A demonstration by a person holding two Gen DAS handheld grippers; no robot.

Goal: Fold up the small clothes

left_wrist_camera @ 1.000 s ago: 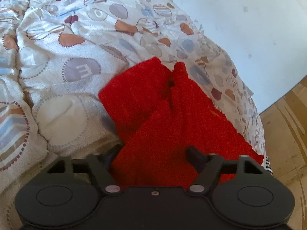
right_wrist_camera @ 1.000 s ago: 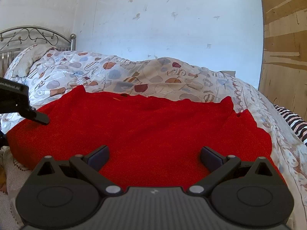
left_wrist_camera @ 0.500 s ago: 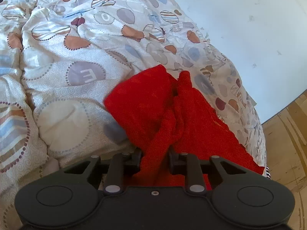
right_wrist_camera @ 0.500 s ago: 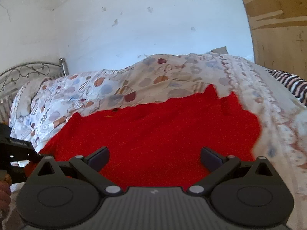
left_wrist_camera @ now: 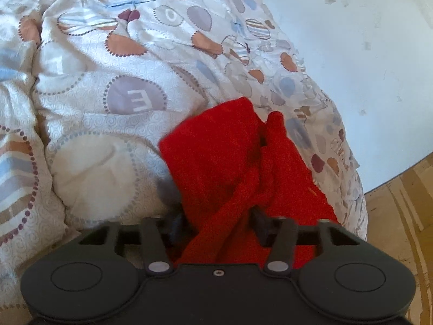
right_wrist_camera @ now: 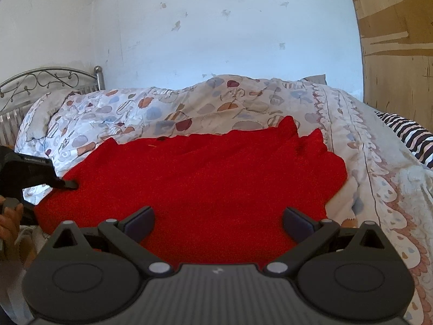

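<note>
A red knitted garment [right_wrist_camera: 205, 178] lies spread on the patterned duvet [right_wrist_camera: 167, 105] of a bed. In the left wrist view my left gripper [left_wrist_camera: 216, 224] is shut on a bunched edge of the red garment [left_wrist_camera: 232, 162], which rises in a ridge from between the fingers. In the right wrist view my right gripper [right_wrist_camera: 216, 224] is open, its fingers wide apart just above the near edge of the garment. The left gripper also shows in the right wrist view [right_wrist_camera: 67, 184] at the garment's left edge.
A metal headboard [right_wrist_camera: 48, 78] stands at the far left. A white wall [right_wrist_camera: 216, 27] runs behind the bed. A wooden panel [right_wrist_camera: 397, 40] is at the right. A striped cloth [right_wrist_camera: 408, 135] lies at the bed's right edge. Wooden flooring [left_wrist_camera: 400, 216] shows beyond the bed's side.
My left gripper closed on the edge of the red garment and has bunched it up. My right gripper stayed open and swung over the garment's near edge.
</note>
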